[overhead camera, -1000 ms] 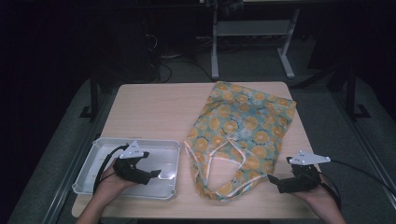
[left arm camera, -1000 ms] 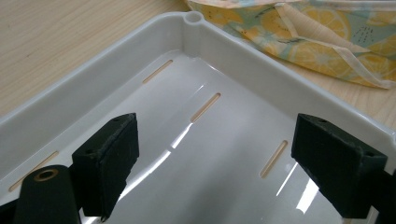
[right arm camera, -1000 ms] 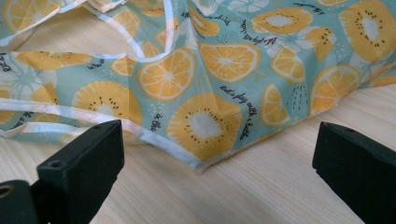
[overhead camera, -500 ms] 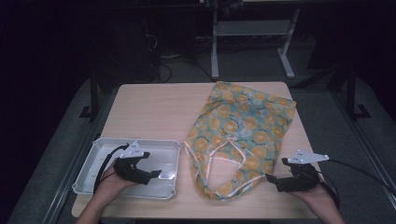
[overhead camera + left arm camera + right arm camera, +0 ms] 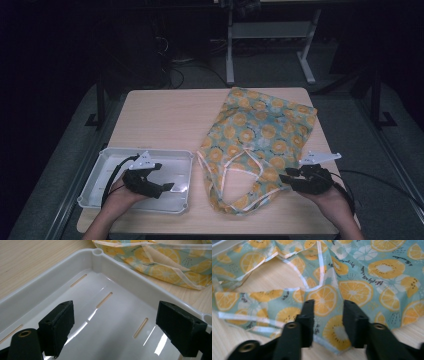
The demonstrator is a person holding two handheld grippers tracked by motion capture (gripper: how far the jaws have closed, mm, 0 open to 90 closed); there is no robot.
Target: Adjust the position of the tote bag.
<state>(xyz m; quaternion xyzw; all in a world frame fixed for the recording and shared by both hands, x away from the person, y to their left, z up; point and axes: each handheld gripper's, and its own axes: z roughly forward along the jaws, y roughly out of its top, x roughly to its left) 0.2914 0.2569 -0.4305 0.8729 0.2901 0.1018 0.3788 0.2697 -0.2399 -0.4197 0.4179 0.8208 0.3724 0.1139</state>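
Note:
A teal cloth bag (image 5: 260,130) printed with orange slices lies flat on the right half of the wooden table, its handles toward the front. My right gripper (image 5: 288,175) sits at the bag's front right corner. In the right gripper view its jaws (image 5: 329,302) have just been closing and stand a little apart over the bag (image 5: 362,277), with the fabric showing flat between them. My left gripper (image 5: 164,176) hovers open over the white plastic tray (image 5: 145,150) at front left. The left gripper view has its jaws (image 5: 117,306) wide above the tray's slotted floor, with the tray's rim (image 5: 120,265) and the bag (image 5: 160,257) beyond.
Bare tabletop (image 5: 165,115) stretches behind the tray to the far edge. A metal stand (image 5: 270,35) and cables sit on the dark floor past the table. Each gripper trails a black cable toward the front edge.
My right gripper has slid left onto the bag's corner and its jaws have narrowed. The left gripper and the tray have not moved.

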